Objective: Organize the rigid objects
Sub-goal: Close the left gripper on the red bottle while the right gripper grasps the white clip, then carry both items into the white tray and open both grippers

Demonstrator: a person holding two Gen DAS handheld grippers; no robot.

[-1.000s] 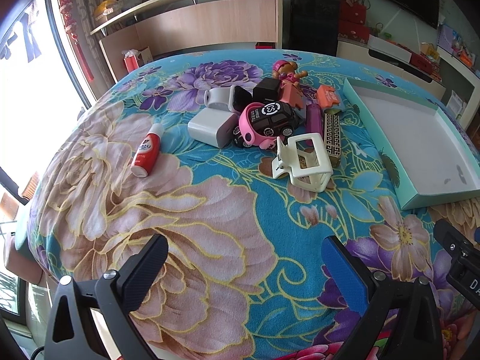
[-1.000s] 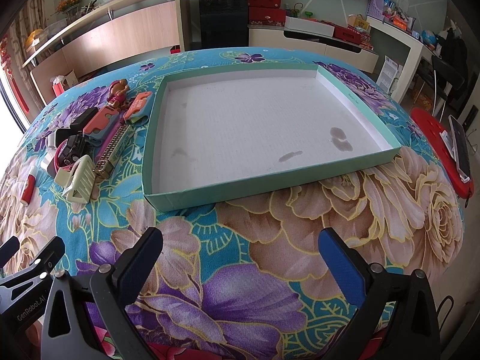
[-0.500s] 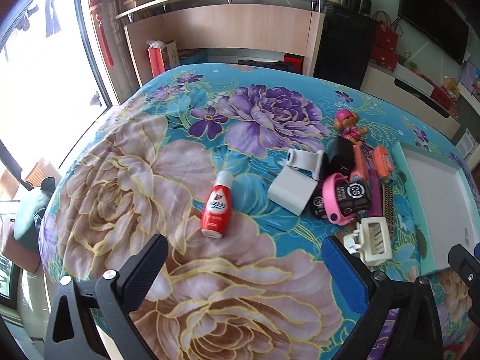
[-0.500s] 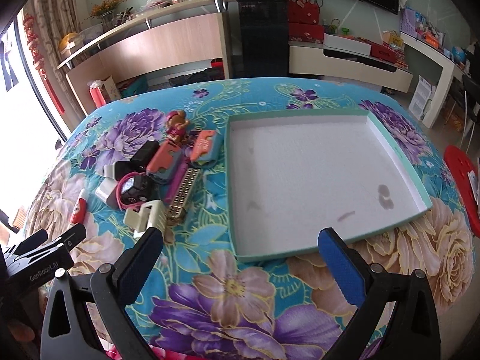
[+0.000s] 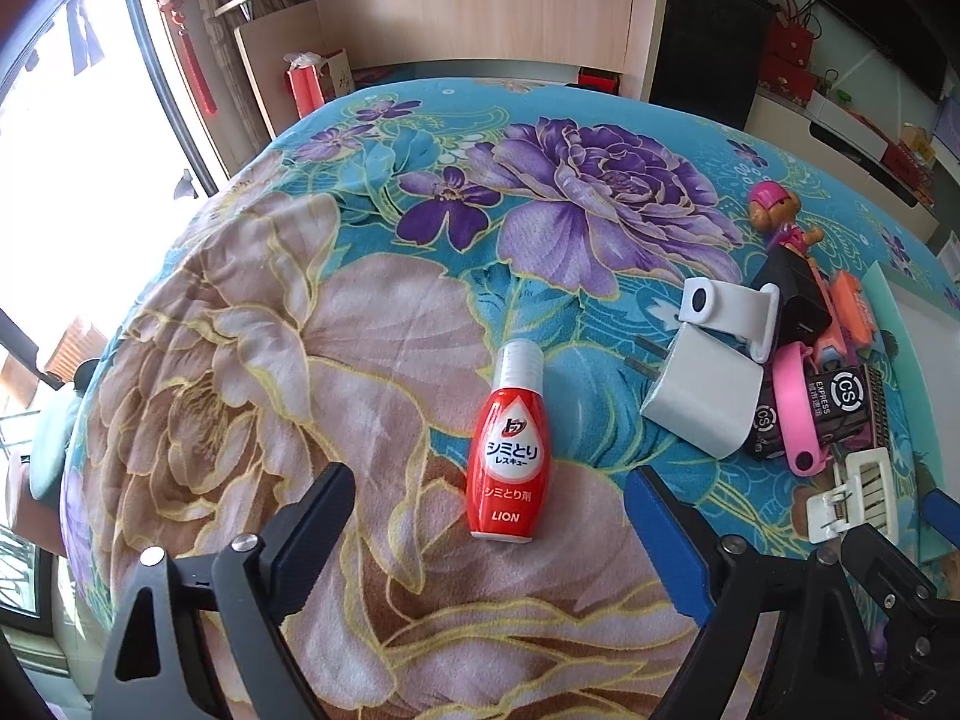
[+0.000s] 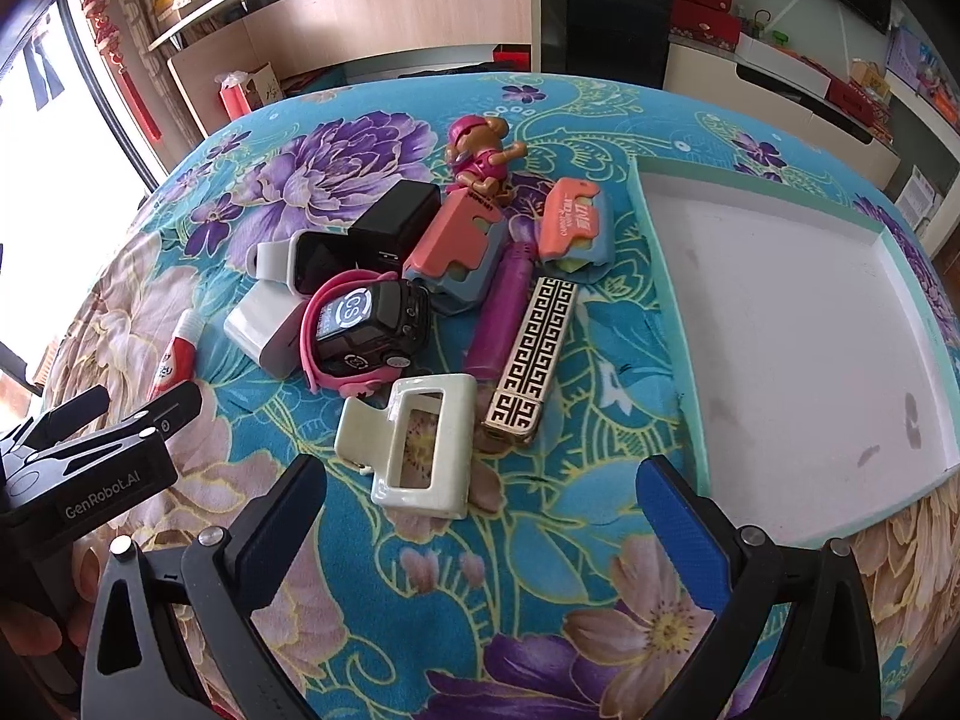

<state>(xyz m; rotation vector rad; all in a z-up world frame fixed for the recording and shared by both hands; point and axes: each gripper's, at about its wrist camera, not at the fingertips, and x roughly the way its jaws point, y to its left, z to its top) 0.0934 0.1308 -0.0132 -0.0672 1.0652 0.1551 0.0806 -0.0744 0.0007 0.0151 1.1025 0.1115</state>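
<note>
On a table draped in a floral cloth (image 5: pixel 372 324), the left gripper (image 5: pixel 489 525) hovers with its fingers spread wide, framing a red stain-remover bottle (image 5: pixel 507 450) that lies flat between them, cap pointing to 12 o'clock. At 2 o'clock from the bottle sits a white charger (image 5: pixel 702 399).

The right gripper (image 6: pixel 480 510) is also spread wide, holding nothing. A cream hair claw clip (image 6: pixel 414 438) lies between its fingertips. Beyond, at 12 o'clock, a clutter includes a pink toy car (image 6: pixel 366 330), a purple tube (image 6: pixel 501 312) and a patterned lighter (image 6: pixel 534 360). A shallow teal tray (image 6: pixel 669 324) sits at 2 o'clock.
</note>
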